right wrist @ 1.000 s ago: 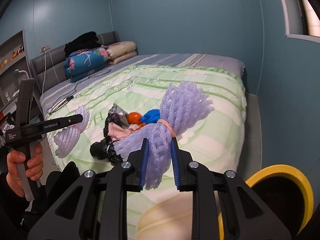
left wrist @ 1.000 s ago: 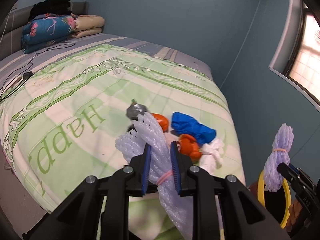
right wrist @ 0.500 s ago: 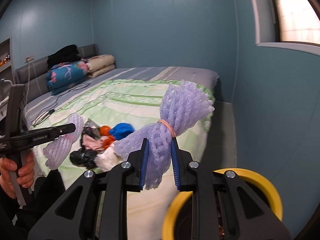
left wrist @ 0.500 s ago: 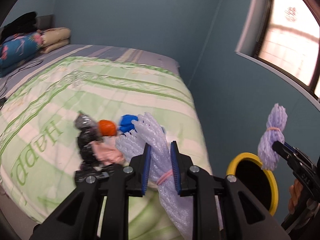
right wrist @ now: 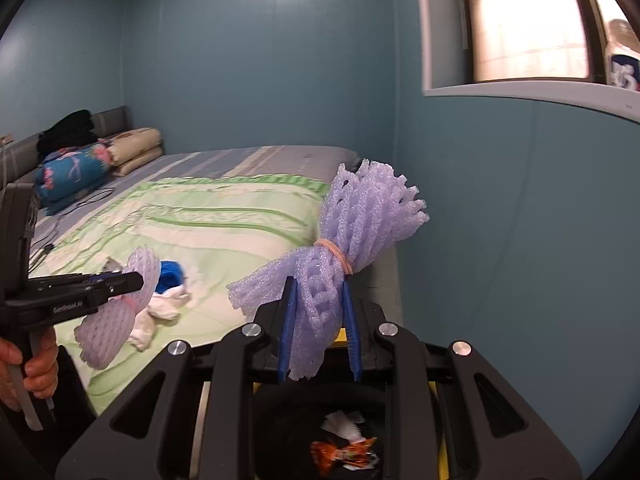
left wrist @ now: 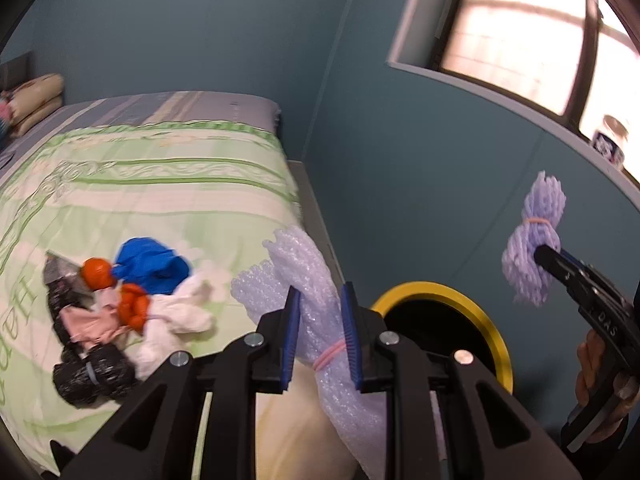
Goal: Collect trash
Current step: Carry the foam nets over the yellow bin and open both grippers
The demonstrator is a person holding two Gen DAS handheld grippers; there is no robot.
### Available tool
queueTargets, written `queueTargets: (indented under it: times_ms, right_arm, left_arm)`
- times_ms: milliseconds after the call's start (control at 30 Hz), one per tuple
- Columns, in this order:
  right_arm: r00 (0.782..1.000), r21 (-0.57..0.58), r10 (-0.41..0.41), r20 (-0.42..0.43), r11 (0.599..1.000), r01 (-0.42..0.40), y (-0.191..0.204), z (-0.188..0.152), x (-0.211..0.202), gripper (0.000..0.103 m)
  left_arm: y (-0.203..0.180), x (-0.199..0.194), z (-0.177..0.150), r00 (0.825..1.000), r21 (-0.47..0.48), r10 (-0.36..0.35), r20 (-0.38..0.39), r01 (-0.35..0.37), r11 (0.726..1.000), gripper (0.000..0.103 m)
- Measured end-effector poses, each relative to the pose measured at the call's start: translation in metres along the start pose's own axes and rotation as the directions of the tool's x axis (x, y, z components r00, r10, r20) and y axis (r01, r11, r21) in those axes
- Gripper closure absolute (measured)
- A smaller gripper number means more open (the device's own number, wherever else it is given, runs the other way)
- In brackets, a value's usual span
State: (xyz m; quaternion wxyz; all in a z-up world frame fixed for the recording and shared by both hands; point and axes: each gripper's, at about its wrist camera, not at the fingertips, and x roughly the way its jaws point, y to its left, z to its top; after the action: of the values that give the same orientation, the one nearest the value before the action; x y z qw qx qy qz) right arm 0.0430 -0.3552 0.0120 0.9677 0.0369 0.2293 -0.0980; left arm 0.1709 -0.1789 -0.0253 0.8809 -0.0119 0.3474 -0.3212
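Blue-walled bedroom: a bed under a green striped cover carries a heap of trash near its foot. Left hand-held gripper is clenched on a purple foam net beside the yellow-rimmed bin. Right hand-held gripper grips a second foam net directly above that bin.

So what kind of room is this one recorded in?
A bedroom, most likely: a bed under a green patterned cover, folded bedding stacked at its head, and a window in the blue wall.
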Motion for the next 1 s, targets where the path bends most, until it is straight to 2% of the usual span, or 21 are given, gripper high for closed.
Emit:
queueTargets:
  times_ms: [233, 533, 1000]
  right_arm:
    - [0.999, 0.023, -0.047, 0.014, 0.999, 0.046, -0.017, -0.005, -0.005, 0.082]
    - [0.995, 0.044, -0.098, -0.01, 0.994, 0.098, -0.03, -0.012, -0.002, 0.082]
    - [0.995, 0.078, -0.06, -0.083, 0.995, 0.066, -0.038, -0.012, 0.023, 0.081]
  left_arm:
    - [-0.04, 0.017, 0.005, 0.998, 0.047, -0.054, -0.028, 0.055, 0.997, 0.084]
    - [-0.078, 0.033, 0.002, 0.993, 0.085, -0.105, -0.061, 0.11, 0.99, 0.084]
    - [-0.108, 0.061, -0.023, 0.981, 0.122, -0.122, -0.15, 0.141, 0.983, 0.084]
